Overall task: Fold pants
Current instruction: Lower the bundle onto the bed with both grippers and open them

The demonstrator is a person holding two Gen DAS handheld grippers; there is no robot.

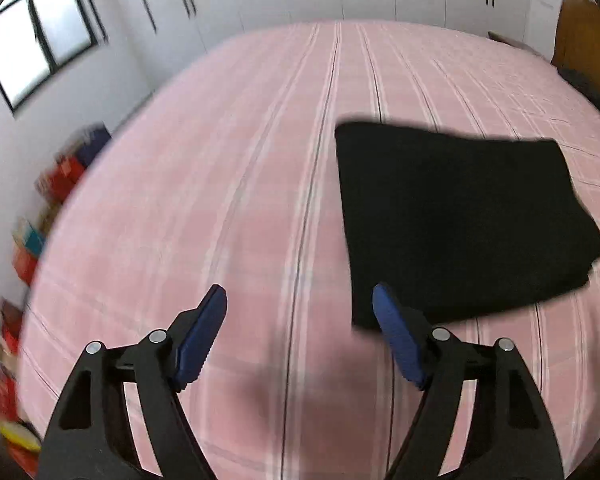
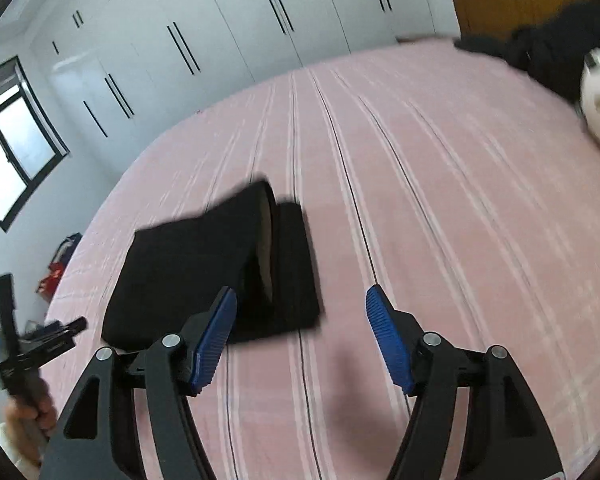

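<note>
The black pants (image 1: 460, 216) lie folded into a compact rectangle on the pink striped bed (image 1: 220, 184) — the folding looks essentially done, though one layer gapes at its end. Both the left gripper (image 1: 300, 336) and right gripper (image 2: 300, 340) hover above the bed, fingers spread wide and holding nothing.

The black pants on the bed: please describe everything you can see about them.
The black pants are folded into a compact, roughly rectangular stack of soft, matte, dark fabric. They lie flat on the pink striped bedsheet, which is the only thing touching them. In the right wrist view the top layer leaves a strip of the lower layer uncovered, and a lighter inner lining shows at the fold opening. The left gripper and right gripper are open and hold nothing.
</note>
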